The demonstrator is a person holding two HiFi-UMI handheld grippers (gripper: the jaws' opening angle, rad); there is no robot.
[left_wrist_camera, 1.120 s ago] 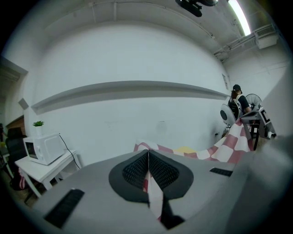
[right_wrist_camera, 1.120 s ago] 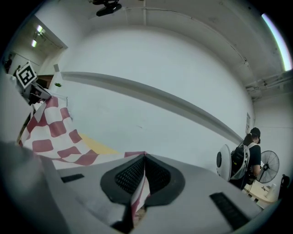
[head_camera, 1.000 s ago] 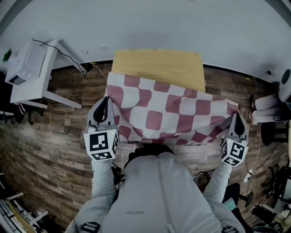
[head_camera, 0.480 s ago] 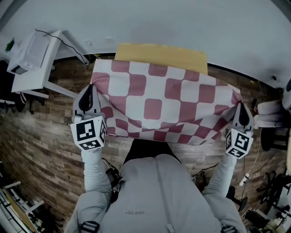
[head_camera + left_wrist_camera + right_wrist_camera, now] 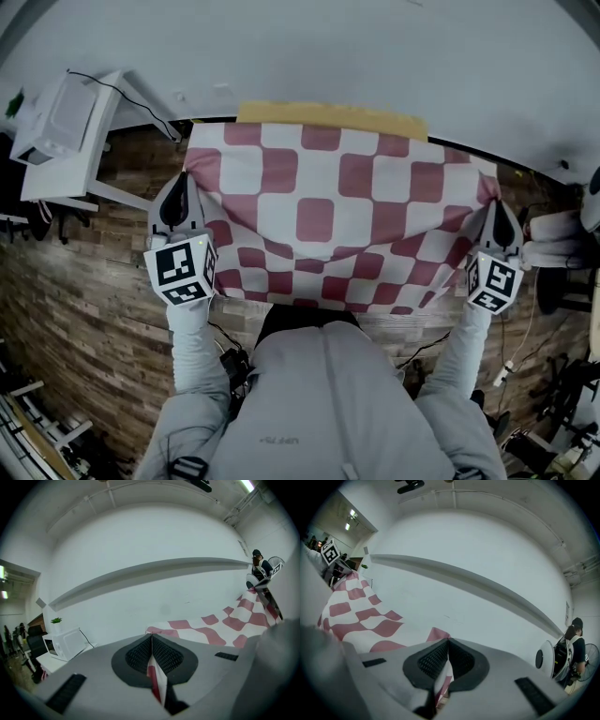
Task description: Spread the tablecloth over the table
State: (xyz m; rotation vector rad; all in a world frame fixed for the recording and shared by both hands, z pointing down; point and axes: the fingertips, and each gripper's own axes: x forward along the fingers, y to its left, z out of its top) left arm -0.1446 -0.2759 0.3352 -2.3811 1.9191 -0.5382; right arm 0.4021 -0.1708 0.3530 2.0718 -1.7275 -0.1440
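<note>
A red-and-white checked tablecloth [image 5: 337, 211] hangs stretched in the air between both grippers, above a light wooden table [image 5: 328, 114] of which only a far strip shows. My left gripper [image 5: 180, 187] is shut on the cloth's left corner, and its own view shows the cloth [image 5: 157, 679] pinched between the pads. My right gripper [image 5: 494, 206] is shut on the right corner, with the cloth [image 5: 443, 684] caught between its pads. The cloth's near edge sags in folds towards the person's body.
A white side table [image 5: 70, 150] with a white appliance [image 5: 56, 127] stands at the left on the wood-plank floor. A white fan [image 5: 589, 202] and cables lie at the right. A white wall [image 5: 375, 47] runs behind the table. A person stands far right in the right gripper view.
Both grippers moved forward and apart with the cloth. The cloth has gone from bunched to stretched nearly flat and now covers more of the table top.
</note>
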